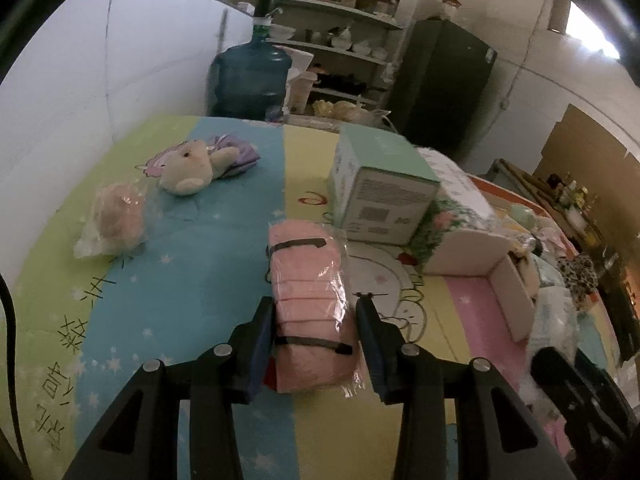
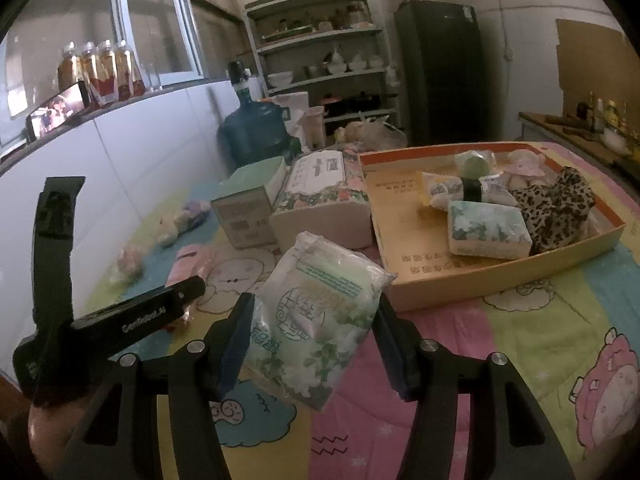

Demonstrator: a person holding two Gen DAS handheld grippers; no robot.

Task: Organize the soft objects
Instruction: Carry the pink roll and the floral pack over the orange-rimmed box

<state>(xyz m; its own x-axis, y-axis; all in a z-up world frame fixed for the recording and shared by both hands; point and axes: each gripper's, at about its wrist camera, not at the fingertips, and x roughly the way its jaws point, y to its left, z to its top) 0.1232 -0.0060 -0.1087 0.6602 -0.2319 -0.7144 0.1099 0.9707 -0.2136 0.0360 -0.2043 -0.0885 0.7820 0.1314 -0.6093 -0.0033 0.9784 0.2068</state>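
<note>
Fingers: the right gripper is closed on a tissue pack, glossy crinkled plastic printed with green leaves, pinched at both sides and held tilted above the quilt. The left gripper is spread wide, one finger on each side of a pink bundle; contact cannot be told.

Pink bundle: stacked soft pink pieces in clear film, banded by two dark straps, laid flat on the quilt.

Quilt: padded cloth, pastel stripes, cartoon prints.

Tray: shallow orange-rimmed cardboard, rectangular, set near the held pack. Inside are seen a floral pack, a leopard-print cloth and further wrapped soft items.

Toy: cream plush, laid beside a bagged plush in wrinkled film.

Box: mint-green card, upright, just beside a floral tissue box.
</note>
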